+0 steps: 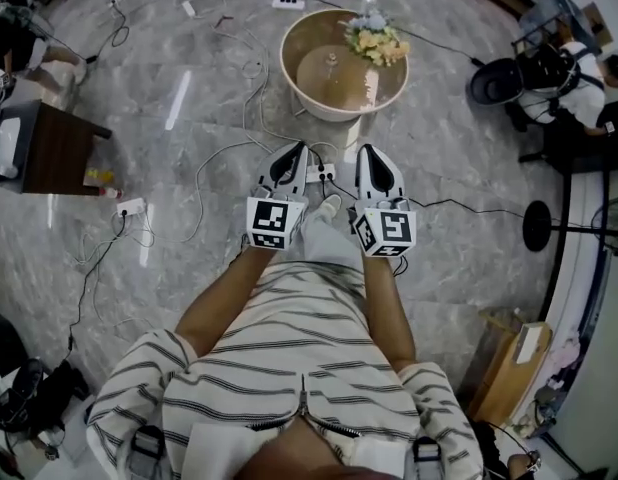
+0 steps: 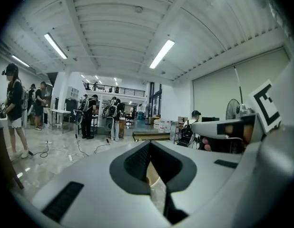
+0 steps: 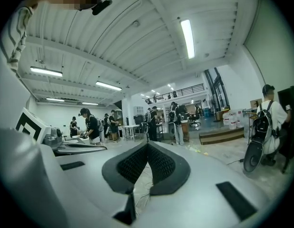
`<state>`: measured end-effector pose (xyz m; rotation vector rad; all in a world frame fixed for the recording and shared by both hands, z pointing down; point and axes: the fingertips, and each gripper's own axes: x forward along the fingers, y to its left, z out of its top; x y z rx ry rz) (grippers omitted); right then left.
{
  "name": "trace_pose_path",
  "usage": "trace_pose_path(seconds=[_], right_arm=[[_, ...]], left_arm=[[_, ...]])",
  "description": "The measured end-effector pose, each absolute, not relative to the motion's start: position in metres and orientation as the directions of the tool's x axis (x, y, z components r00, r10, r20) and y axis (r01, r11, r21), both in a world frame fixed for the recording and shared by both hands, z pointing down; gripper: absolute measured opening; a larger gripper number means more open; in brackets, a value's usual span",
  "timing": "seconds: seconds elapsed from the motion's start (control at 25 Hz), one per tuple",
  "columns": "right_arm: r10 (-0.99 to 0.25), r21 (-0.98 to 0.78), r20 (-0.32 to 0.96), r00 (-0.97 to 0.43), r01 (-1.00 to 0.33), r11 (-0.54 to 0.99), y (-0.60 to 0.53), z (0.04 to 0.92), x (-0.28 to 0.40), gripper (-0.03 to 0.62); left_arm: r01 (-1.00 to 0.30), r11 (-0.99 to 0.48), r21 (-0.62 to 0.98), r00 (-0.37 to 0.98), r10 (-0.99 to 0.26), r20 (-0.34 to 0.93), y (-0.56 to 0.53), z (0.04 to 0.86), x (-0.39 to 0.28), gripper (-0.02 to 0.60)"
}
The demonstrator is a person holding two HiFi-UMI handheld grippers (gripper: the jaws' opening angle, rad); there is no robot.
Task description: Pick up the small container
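A round tan table [image 1: 309,93] stands on the marble floor ahead of me. On it are a bunch of flowers [image 1: 375,40] and one small pale item [image 1: 331,60] near the middle, too small to identify. Both grippers are held side by side at chest height, short of the table and pointing toward it. The left gripper [image 1: 295,150] is shut with nothing in it, its pads meeting at the tip [image 2: 149,145]. The right gripper [image 1: 369,152] is also shut and empty [image 3: 147,146]. A sliver of the tan table [image 2: 151,175] shows below the left jaws.
Cables and power strips [image 1: 129,207] lie across the floor between me and the table. A dark side table [image 1: 51,148] stands at the left. At the right are a fan [image 1: 494,80], a seated person [image 1: 579,78], a round-based stand [image 1: 537,226] and a cardboard box [image 1: 514,363].
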<state>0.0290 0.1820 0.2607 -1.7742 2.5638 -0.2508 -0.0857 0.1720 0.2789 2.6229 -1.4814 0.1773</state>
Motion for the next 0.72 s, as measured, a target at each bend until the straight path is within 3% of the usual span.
trace_pose_path(seconds=[0.72], right_arm=[[-0.886,-0.217,0.177,-0.429,-0.895,0.390,0.008,0.300,0.074,0.008]], left_arm=[[-0.895,-0.444,0.051,0.442,-0.861,0.253,-0.009,0.295,-0.028,-0.002]])
